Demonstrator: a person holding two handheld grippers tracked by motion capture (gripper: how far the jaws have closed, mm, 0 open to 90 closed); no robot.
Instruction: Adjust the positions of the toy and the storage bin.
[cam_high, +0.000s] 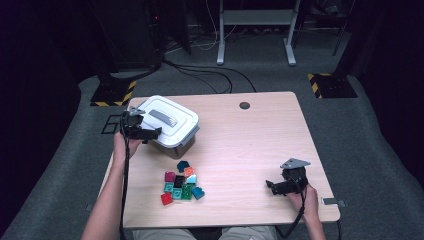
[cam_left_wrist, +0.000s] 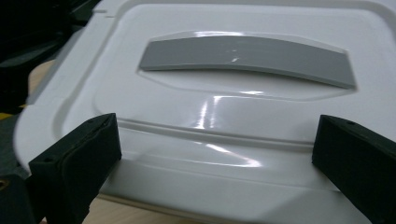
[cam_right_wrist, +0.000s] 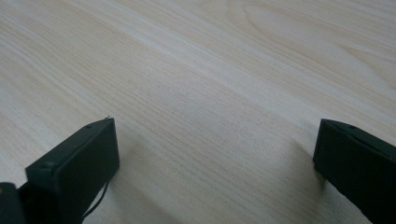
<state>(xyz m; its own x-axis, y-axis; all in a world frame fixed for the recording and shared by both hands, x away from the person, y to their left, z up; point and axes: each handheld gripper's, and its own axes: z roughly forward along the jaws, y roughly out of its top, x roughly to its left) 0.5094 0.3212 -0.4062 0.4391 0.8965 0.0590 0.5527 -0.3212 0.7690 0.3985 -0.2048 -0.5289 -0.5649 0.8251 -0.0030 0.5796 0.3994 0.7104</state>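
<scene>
Hovering my left gripper (cam_high: 150, 134) with jaws spread wide over the near edge of the white lidded box (cam_high: 172, 125), I am facing its grey handle (cam_left_wrist: 247, 56) at the table's (cam_high: 250, 145) left rear. Coloured bricks (cam_high: 182, 184) are lying in front of the box, and my right gripper (cam_high: 272, 187) is resting wide open on bare wood at the right.

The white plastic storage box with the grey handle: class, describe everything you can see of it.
The white plastic storage box with the grey handle sits at the wooden table's far-left corner, its glossy lid shut. The flat, curved handle lies in a recess. The walls look greyer. The left hand-held gripper, jaws open, sits at its near edge.
</scene>
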